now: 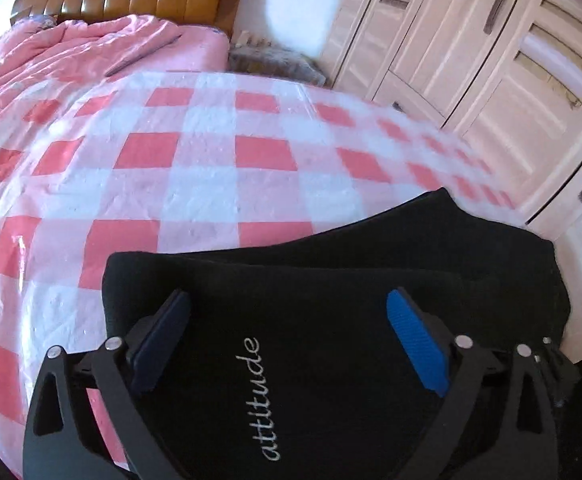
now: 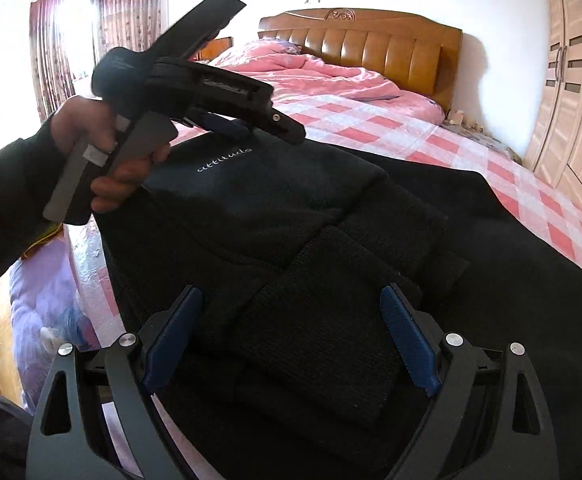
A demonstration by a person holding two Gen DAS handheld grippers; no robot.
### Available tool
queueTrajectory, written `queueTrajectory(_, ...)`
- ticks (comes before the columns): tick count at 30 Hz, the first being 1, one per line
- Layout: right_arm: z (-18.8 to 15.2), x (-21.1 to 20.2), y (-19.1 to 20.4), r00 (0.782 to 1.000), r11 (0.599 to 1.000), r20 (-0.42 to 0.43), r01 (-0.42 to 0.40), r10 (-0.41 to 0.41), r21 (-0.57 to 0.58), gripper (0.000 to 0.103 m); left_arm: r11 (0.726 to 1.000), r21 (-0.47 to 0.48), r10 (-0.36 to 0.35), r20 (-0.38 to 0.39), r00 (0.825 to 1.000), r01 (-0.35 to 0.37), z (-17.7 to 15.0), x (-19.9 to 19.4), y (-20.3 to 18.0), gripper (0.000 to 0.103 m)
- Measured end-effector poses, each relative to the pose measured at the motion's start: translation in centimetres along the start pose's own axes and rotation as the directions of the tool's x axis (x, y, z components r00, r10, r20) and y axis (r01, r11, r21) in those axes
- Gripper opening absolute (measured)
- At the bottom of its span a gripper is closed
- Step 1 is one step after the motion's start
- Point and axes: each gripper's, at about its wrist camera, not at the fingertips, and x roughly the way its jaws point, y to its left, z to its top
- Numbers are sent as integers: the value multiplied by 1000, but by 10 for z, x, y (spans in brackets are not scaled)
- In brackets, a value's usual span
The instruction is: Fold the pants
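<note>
The black pants (image 1: 331,320) lie folded on the bed (image 1: 195,184), on its red-and-white checked cover, at the end far from the wooden headboard (image 2: 371,36). From the left wrist, the left hand-held gripper (image 1: 289,340) is released, its blue pads wide apart above the pants with the white word "attitude" between them, nothing pinched. This view alone shows the pale wardrobe doors (image 1: 471,60) up close beside the bed. The right wrist view shows what the other cannot: the person's hand (image 2: 103,152) and dark sleeve holding the left gripper's handle, the curtains (image 2: 127,12) and the folded layers stacked nearer the foot. The right hand-held gripper (image 2: 291,340) is likewise released, pads straddling the topmost fold without pressing it.
</note>
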Motion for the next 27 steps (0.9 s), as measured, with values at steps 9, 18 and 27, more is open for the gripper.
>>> queueTrajectory(9, 14, -37, -35, 996, 995, 21, 85, -86, 44, 87, 964, 138, 205, 155, 967, -226, -16, -33, -37, 101)
queueTrajectory(18, -22, -21, -173, 956, 925, -224, 249, -187, 287, 88, 914, 196, 347, 72, 935, -354, -25, 3, -33, 101)
queueTrajectory(27, -41, -52, -153, 933, 916, -227, 330, -280, 226, 87, 911, 195, 354, 77, 932, -362, -26, 3, -32, 101)
